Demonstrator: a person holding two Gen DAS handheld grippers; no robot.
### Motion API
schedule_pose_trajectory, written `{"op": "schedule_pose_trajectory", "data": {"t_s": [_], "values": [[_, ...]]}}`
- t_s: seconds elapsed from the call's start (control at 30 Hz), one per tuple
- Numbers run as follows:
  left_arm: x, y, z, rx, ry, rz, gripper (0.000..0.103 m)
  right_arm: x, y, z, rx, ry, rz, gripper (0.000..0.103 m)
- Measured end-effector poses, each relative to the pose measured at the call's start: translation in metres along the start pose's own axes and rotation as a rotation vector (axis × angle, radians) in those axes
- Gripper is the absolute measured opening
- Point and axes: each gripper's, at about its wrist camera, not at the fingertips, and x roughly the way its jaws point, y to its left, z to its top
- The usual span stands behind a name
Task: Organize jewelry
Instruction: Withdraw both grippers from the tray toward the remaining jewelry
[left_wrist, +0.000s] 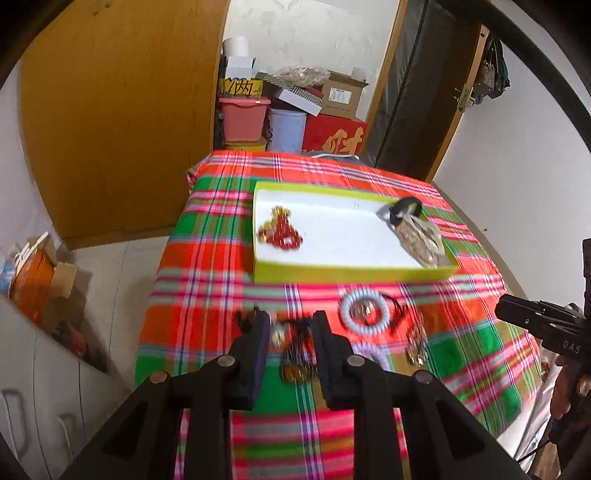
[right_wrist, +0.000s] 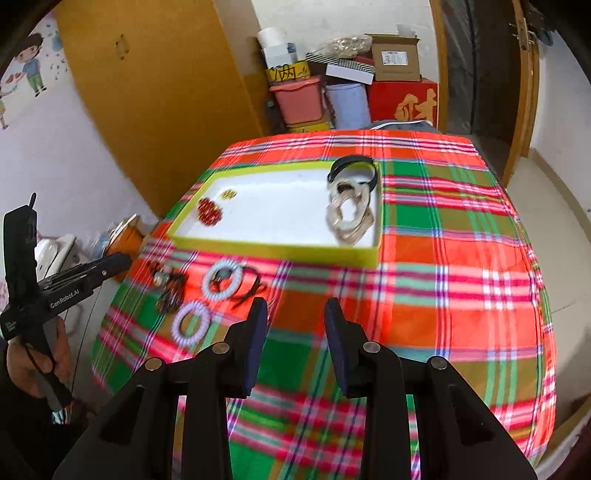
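A yellow-green tray (left_wrist: 351, 275) (right_wrist: 273, 252) with a white floor sits mid-table. In it lie a red bead bracelet (left_wrist: 280, 233) (right_wrist: 208, 212) at the left and cream chain bracelets (left_wrist: 421, 238) (right_wrist: 349, 216) with a black bangle (right_wrist: 354, 162) at the right. Loose on the cloth in front are a white bead bracelet (left_wrist: 364, 312) (right_wrist: 223, 282), a lilac one (right_wrist: 191, 323), dark beads (left_wrist: 295, 356) (right_wrist: 170, 291) and a black cord (right_wrist: 253, 288). My left gripper (left_wrist: 290, 325) hangs open above the dark beads, pressing on nothing. My right gripper (right_wrist: 295, 314) is open over bare cloth.
The table wears a red, green and pink plaid cloth (right_wrist: 443, 258). Behind it are stacked boxes and tubs (left_wrist: 288, 110) and a wooden door (left_wrist: 110, 110). A white cabinet (left_wrist: 37, 350) stands at the left. A hand (right_wrist: 33, 354) holds the left gripper.
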Motion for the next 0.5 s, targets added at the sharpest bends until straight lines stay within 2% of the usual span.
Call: {"op": "schedule_pose_trajectory", "data": {"t_s": [0.3,0.5], "values": [[-0.019,-0.007,-0.022,-0.003,0.002,-0.016,0.024,-0.008,0.016,-0.026,0.004,0.033,-0.002,0.033],[-0.023,-0.006,-0.025,-0.011,0.010,-0.018,0.024,-0.008,0.008,-0.032,0.057,0.040,0.000,0.033]]}}
